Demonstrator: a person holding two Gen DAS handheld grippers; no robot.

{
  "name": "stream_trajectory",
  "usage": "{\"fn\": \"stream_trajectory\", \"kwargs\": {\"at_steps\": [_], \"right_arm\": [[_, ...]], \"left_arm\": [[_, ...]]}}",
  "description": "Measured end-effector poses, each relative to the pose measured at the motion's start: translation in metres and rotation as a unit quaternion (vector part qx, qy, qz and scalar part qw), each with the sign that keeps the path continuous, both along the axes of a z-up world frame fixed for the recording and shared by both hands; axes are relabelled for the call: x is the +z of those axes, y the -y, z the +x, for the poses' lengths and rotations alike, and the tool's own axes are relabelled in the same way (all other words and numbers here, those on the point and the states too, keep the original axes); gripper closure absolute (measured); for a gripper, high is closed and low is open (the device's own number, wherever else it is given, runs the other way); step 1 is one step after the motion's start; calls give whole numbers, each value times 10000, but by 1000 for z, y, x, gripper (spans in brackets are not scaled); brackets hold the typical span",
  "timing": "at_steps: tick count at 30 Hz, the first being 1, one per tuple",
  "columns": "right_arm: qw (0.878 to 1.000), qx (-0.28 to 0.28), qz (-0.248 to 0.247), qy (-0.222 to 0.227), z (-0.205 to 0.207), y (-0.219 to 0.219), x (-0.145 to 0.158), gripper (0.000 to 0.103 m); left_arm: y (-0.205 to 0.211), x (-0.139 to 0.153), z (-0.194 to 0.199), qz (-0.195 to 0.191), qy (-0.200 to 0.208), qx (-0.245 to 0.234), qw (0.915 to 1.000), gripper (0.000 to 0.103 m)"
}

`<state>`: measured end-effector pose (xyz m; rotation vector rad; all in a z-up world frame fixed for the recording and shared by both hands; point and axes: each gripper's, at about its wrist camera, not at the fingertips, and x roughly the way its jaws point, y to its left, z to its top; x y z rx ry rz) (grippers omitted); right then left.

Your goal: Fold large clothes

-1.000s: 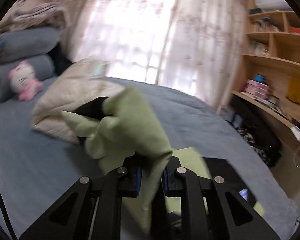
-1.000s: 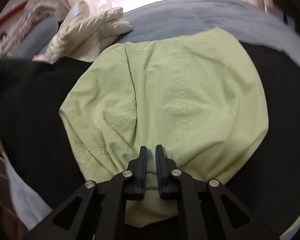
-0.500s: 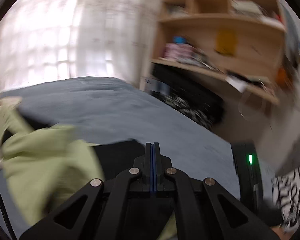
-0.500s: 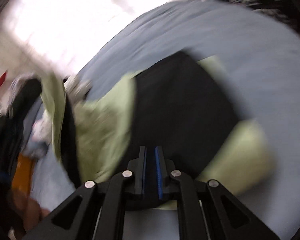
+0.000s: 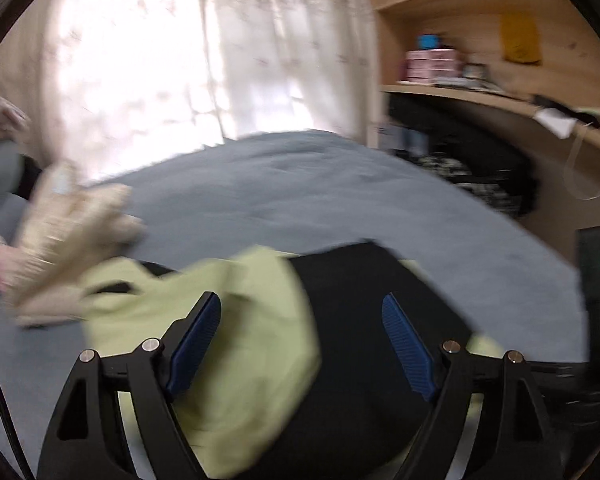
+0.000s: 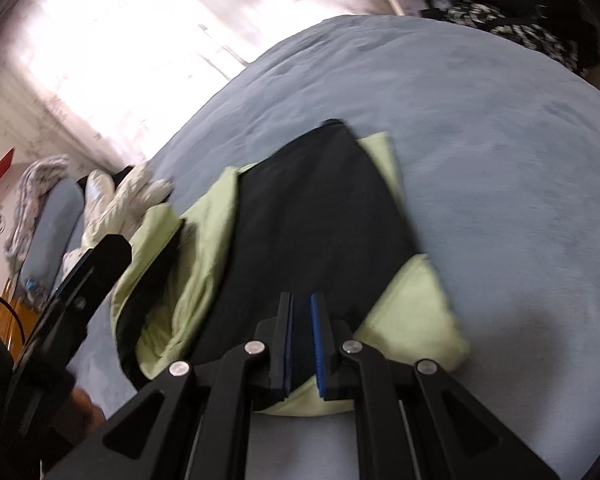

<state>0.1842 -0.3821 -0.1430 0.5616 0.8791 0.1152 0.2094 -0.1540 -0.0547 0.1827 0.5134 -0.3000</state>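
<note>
A large garment, light green with a black layer (image 5: 360, 300), lies bunched on the blue-grey bed (image 5: 300, 184). My left gripper (image 5: 300, 300) hovers just over it with its jaws opening wide; cloth shows below the gap but neither blue pad presses on it. In the right wrist view the black layer (image 6: 320, 208) is laid over the green, with green showing at both sides. My right gripper (image 6: 301, 296) is shut on the near edge of the garment, dark cloth in its narrow gap. One finger of the left gripper (image 6: 96, 264) reaches in from the left.
A cream quilted cover (image 5: 68, 240) lies crumpled beyond the garment on the left, with pillows (image 6: 52, 232) behind it. Wooden shelves and a desk (image 5: 480, 92) stand right of the bed. A black device with a green light (image 5: 598, 264) is at the right edge. A bright curtain hangs behind.
The left gripper let go of the green cloth it was holding up, shut empty, then spread wide. The garment came down onto the bed with the black layer on top. The right gripper stayed shut.
</note>
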Motion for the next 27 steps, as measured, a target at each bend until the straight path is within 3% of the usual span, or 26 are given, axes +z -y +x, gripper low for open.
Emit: {"fn": "stream_trajectory", "kwargs": {"at_steps": [5, 10, 17, 18, 19, 20, 22, 26, 27], "right_arm": [[9996, 298, 24, 18, 9, -23, 3, 94], [9981, 605, -71, 58, 19, -47, 8, 94], [9965, 808, -196, -55, 29, -60, 3, 94], [9965, 813, -194, -63, 30, -61, 2, 94], [9965, 812, -190, -72, 30, -61, 1, 94], [9966, 804, -179, -78, 30, -61, 1, 94], [9968, 778, -126, -100, 30, -58, -1, 94], [9981, 603, -120, -94, 29, -46, -1, 94], [9984, 533, -135, -91, 28, -42, -1, 94]], "left_arm": [[-21, -9, 17, 1154, 433, 860, 9886, 12], [-17, -35, 48, 1806, -135, 1092, 9774, 12], [-20, -56, 83, 2350, -333, 1521, 9594, 12], [-21, -57, 85, 2285, -430, 1483, 9612, 31], [-25, -57, 90, 2121, -597, 1412, 9651, 59], [-29, -57, 98, 1850, -958, 1301, 9694, 100], [-35, -54, 102, 1363, -1232, 1191, 9757, 101], [-29, -28, 81, 928, -787, 926, 9882, 102], [-27, -19, 73, 653, -720, 737, 9925, 102]]}}
